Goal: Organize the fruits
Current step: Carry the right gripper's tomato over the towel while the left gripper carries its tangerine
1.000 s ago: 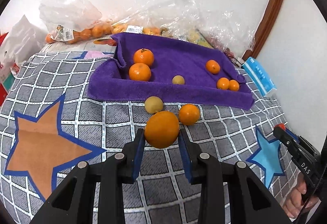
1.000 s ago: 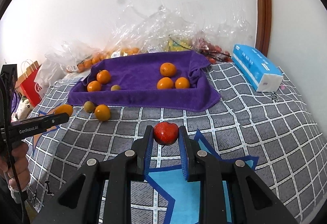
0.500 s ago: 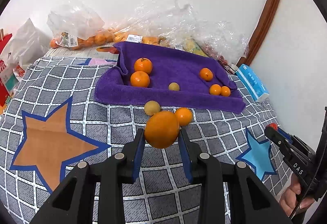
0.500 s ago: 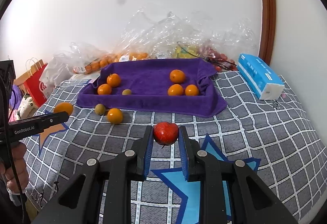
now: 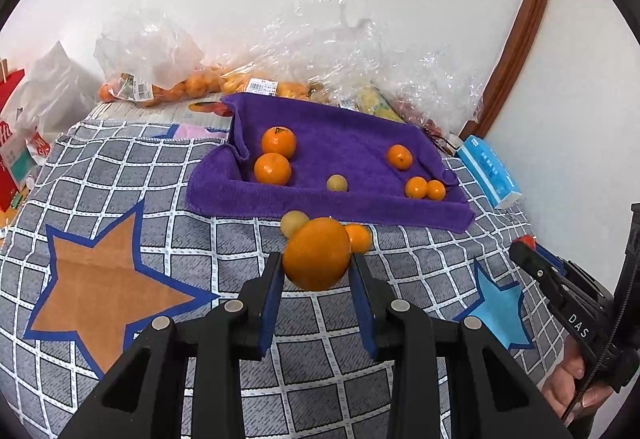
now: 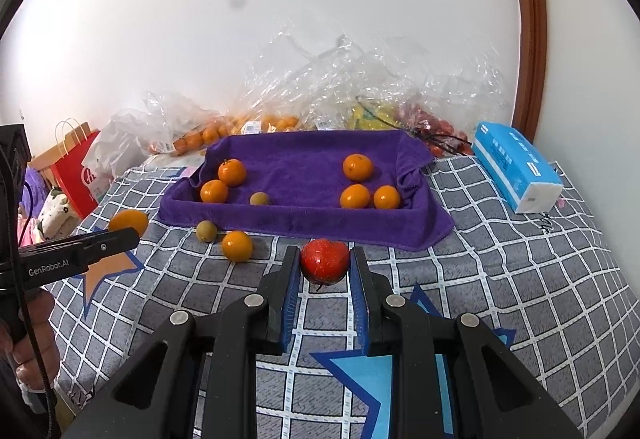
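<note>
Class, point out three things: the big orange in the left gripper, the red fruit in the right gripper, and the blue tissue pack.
big orange [image 5: 317, 254], left wrist view, middle of its peel
red fruit [image 6: 325, 261], right wrist view, centre of its front
tissue pack [image 6: 516, 169], right wrist view, blue top face

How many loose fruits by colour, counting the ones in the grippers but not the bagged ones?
Orange: 7 (5 on the purple towel, 1 on the blanket, 1 large orange in the left hand-held gripper)
Yellow-green: 2 (1 on the towel, 1 on the blanket)
Red: 1 (red fruit in the right hand-held gripper)
Total: 10
</note>
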Available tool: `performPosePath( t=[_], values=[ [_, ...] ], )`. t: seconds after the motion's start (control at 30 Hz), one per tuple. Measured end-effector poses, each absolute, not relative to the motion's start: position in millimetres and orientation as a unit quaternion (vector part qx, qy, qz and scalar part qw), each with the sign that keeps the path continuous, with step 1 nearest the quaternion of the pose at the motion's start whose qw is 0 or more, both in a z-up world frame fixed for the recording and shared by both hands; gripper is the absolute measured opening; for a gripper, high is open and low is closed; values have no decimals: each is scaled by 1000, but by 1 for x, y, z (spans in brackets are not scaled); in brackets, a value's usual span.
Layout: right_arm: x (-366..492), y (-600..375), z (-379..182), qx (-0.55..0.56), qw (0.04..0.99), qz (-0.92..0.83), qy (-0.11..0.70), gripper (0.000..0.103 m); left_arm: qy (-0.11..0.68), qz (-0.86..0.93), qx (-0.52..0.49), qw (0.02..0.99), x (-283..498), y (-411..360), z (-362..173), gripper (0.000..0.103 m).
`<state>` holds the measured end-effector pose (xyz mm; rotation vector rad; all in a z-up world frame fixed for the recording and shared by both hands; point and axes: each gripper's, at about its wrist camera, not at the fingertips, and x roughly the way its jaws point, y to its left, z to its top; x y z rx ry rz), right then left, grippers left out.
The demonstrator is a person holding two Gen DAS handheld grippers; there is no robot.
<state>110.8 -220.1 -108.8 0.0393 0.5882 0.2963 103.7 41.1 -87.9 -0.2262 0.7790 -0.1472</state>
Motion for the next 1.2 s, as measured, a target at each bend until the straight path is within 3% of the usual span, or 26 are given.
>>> performPosePath(
  t=[1.2],
  values=[
    [208,-225,-86,17,949,136,285,24,381,-59,-120,915,182,46,-67,31]
  ],
)
